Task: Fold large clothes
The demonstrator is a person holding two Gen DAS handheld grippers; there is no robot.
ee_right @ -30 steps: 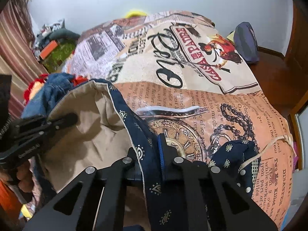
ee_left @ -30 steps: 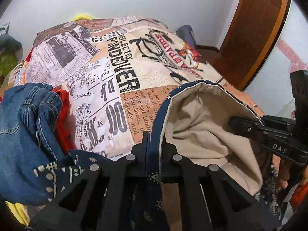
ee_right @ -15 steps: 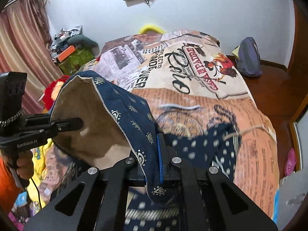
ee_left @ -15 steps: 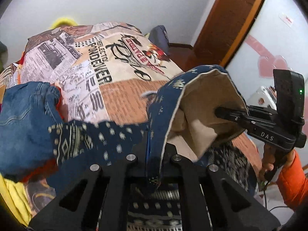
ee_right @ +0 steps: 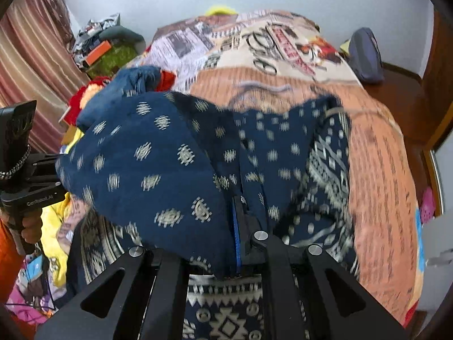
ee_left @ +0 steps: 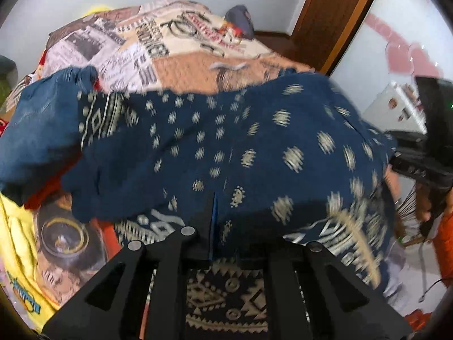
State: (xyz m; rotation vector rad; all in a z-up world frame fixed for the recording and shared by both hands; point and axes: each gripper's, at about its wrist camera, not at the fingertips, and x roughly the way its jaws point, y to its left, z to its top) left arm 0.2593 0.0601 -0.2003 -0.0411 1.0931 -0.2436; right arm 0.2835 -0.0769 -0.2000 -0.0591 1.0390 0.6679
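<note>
A large navy garment with cream motifs and a patterned border hangs spread between my two grippers above the bed; it also fills the right wrist view. My left gripper is shut on the garment's edge. My right gripper is shut on its other edge. The cloth billows with its patterned side towards the cameras and hides most of both fingers. The right gripper's body shows at the right edge of the left wrist view, and the left gripper's body shows at the left edge of the right wrist view.
The bed has a newspaper-print cover, also in the right wrist view. Blue jeans and red and yellow clothes lie piled at its left. A dark bag sits on the floor, beside a wooden door.
Both grippers have lifted and pulled back with the garment. The cloth flipped from showing its beige inside to its navy patterned outside and spread wider over the bed.
</note>
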